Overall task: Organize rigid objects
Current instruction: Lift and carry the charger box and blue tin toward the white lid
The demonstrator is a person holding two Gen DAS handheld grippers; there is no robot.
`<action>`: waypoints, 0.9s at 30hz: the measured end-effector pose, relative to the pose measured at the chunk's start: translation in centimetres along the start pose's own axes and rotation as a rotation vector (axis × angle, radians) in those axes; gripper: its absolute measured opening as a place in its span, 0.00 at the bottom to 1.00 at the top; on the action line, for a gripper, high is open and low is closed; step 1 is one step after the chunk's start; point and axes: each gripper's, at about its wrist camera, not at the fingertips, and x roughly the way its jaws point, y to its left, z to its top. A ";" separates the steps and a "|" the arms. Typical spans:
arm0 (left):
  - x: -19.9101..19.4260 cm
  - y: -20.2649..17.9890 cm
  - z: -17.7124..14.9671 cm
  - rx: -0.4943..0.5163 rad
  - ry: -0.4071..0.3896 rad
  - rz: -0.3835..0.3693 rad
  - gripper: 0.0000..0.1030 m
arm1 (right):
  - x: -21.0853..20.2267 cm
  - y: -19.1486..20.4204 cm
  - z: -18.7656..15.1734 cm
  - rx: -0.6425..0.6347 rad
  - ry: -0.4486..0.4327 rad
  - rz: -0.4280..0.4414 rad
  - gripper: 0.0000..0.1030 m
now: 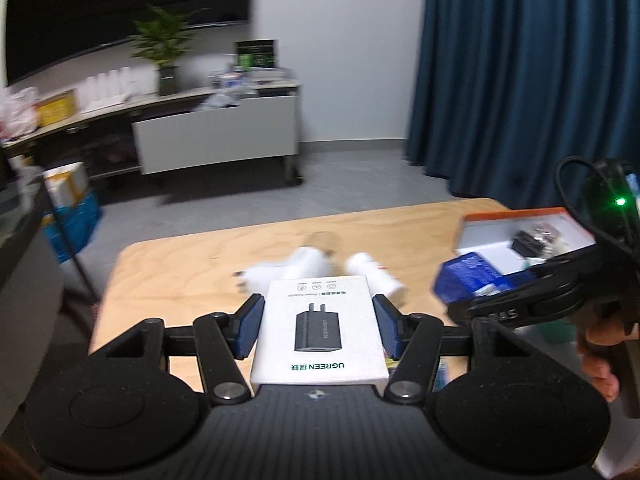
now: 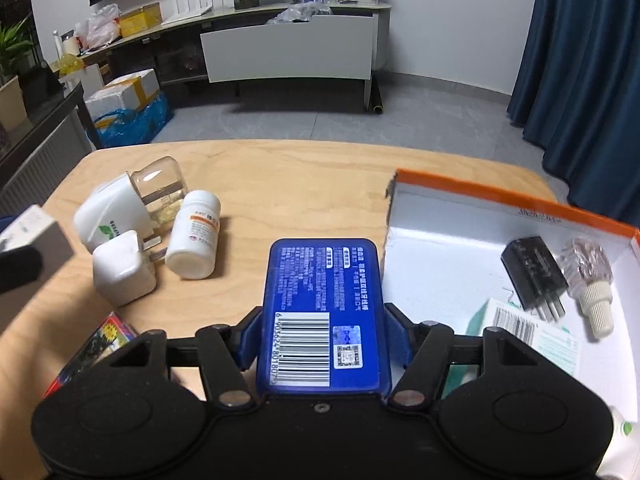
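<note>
Over tabletop [image 1: 168, 264], left wrist view: left hand-held gripper [image 1: 318, 328] pinching white charger box [image 1: 320, 332], held above the wood (background blurred).
Right side: right hand-held gripper [image 1: 516, 300] carrying blue case [image 1: 468, 280] beside orange-rimmed tray [image 1: 516, 216].

Right wrist view: right hand-held gripper [image 2: 321, 340] clamped on blue case [image 2: 322, 312], just left of tray [image 2: 436, 256].
Tray contents: black adapter [image 2: 532, 268], clear-capped bottle [image 2: 590, 280].
Tabletop [image 2: 280, 184] left: white pill bottle [image 2: 194, 234], white plug [image 2: 122, 268].

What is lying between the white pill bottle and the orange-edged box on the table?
In the right wrist view, only bare wooden table lies between the white pill bottle and the orange-edged box; the held blue case projects nearby.
</note>
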 end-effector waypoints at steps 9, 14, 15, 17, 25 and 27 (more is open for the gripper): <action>-2.4 0.3 -0.7 -0.076 -0.013 0.080 0.58 | -4.5 3.2 -1.2 -0.001 -0.085 0.094 0.72; -4.4 -0.3 -0.8 -0.098 -0.031 0.103 0.58 | -8.1 5.0 -2.6 0.004 -0.115 0.135 0.72; -4.9 -0.5 -0.9 -0.104 -0.036 0.105 0.58 | -8.7 5.3 -3.0 -0.003 -0.119 0.131 0.72; -5.9 -1.2 -1.2 -0.100 -0.045 0.121 0.58 | -9.8 5.8 -3.8 -0.012 -0.128 0.117 0.72; -9.6 -2.8 -1.9 -0.120 -0.075 0.127 0.58 | -13.9 6.3 -6.1 -0.012 -0.159 0.112 0.72; -10.4 -3.2 -2.0 -0.114 -0.087 0.139 0.58 | -14.7 6.4 -6.7 -0.015 -0.166 0.109 0.72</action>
